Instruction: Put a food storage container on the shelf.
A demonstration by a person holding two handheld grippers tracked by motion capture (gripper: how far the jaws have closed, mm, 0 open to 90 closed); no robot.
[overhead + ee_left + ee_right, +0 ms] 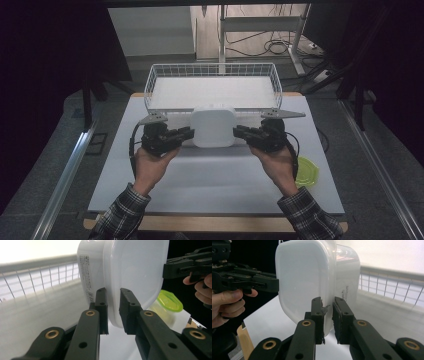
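A white lidded box hangs between the two grippers, clear of the desk and just in front of the wire basket. The left gripper takes it at one side and the right gripper at the opposite side, so the load is shared and the box stays level; one grip alone on so thin an edge would likely let it swing. In the left gripper view the jaws are pinching the rim of the box where lid meets body, and the right gripper view shows the same kind of pinch on the far rim, jaws nearly together with only the rim between them. Holding by the lip probably suits the box better than spanning its smooth wide walls. The basket stands open and empty right behind, which looks like the place the box is meant for. By count: one white box, one basket, two grippers, two hands, and one second tub with a green lid at the right edge of the desk, well apart from the work.
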